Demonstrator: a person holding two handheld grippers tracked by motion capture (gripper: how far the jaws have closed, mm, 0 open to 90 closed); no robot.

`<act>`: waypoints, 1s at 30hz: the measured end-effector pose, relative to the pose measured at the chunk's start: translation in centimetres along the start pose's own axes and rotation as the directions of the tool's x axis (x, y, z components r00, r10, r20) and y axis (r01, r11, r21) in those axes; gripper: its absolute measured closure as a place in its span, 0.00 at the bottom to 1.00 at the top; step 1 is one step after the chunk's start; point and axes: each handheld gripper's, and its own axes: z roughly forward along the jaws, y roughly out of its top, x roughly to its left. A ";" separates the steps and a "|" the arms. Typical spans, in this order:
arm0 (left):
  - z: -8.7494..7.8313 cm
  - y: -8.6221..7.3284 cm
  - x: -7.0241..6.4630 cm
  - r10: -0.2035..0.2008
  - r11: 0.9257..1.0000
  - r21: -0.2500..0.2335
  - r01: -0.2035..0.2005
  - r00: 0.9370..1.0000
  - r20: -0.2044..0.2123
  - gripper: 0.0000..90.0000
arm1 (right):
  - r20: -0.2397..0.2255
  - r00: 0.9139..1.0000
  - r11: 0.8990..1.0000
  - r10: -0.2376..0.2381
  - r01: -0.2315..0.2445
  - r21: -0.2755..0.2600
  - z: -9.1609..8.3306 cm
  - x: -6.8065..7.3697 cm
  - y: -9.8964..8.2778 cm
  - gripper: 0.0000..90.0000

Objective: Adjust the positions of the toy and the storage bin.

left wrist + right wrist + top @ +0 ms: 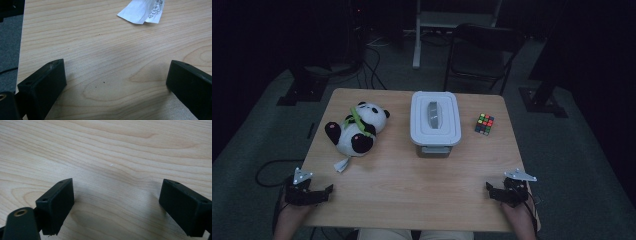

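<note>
1. Left gripper (319, 192) and right gripper (494, 190) sit at the near table (412, 175) corners, jaws apart, nothing between them.
2. Bare wood lies between and ahead of both.
3. Ahead of the left: one panda (356, 128), tag (142, 10) nearest.
4. Farther, centre: one box (435, 122); ahead of the right: one cube (484, 123).

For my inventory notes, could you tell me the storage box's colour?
The storage box is white with a grey handle, clearest in the high view.

Spread hand-held gripper (116, 207) over table (112, 150)
</note>
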 end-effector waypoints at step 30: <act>0.0 0.0 0.0 0.003 1.000 -0.002 -0.003 1.000 0.004 0.04 | 0.128 0.984 0.991 0.125 -0.118 -0.065 3.4 -0.6 6.4 0.15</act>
